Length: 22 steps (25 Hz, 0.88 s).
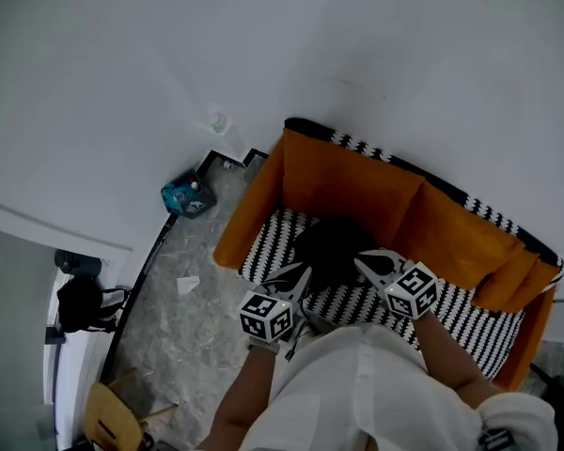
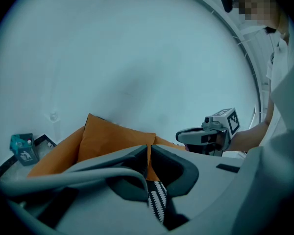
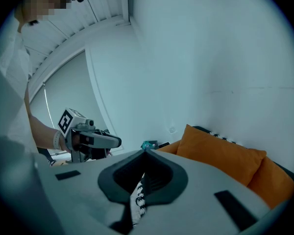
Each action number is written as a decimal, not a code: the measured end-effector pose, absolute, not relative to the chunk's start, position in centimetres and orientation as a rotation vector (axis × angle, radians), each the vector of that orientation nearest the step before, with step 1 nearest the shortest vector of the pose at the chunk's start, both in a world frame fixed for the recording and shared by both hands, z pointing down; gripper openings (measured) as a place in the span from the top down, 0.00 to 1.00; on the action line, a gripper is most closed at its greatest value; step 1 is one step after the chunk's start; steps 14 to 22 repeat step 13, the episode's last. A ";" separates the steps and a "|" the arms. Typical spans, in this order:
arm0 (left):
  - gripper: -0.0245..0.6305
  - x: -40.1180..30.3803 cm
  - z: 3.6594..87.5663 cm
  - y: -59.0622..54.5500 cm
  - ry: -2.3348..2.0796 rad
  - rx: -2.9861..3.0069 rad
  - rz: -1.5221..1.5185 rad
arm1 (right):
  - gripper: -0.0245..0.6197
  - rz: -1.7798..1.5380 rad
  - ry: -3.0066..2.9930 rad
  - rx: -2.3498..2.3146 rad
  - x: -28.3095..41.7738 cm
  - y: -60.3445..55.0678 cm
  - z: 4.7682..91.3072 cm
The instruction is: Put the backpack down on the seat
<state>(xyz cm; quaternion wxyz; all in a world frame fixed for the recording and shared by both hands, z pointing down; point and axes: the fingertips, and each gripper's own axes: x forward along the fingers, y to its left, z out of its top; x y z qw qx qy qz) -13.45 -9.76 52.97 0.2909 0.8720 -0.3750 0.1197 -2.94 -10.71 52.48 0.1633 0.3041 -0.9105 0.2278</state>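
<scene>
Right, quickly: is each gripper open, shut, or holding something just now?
Left gripper: shut, jaws together, nothing seen between them.
Right gripper: shut, jaws together, nothing seen between them.

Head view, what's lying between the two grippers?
The black backpack, on the patterned seat, between left gripper and right gripper; the head view shows it.

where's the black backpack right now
Head view: the black backpack lies on the sofa's patterned seat, before the orange cushions, between the left gripper and right gripper.
</scene>
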 end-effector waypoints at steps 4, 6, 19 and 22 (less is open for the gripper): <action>0.90 -13.2 53.2 -9.2 -0.999 2.315 0.318 | 0.93 0.647 -2.598 0.860 -2.9 -10.3 52.6; 0.90 -13.2 53.4 -9.0 -1.001 2.308 0.316 | 0.94 0.647 -2.598 0.853 -2.9 -10.2 52.7; 0.89 -12.9 53.4 -8.5 -1.006 2.298 0.317 | 0.94 0.645 -2.606 0.837 -2.8 -9.9 52.5; 0.89 -12.9 53.4 -8.5 -1.006 2.298 0.317 | 0.94 0.645 -2.606 0.837 -2.8 -9.9 52.5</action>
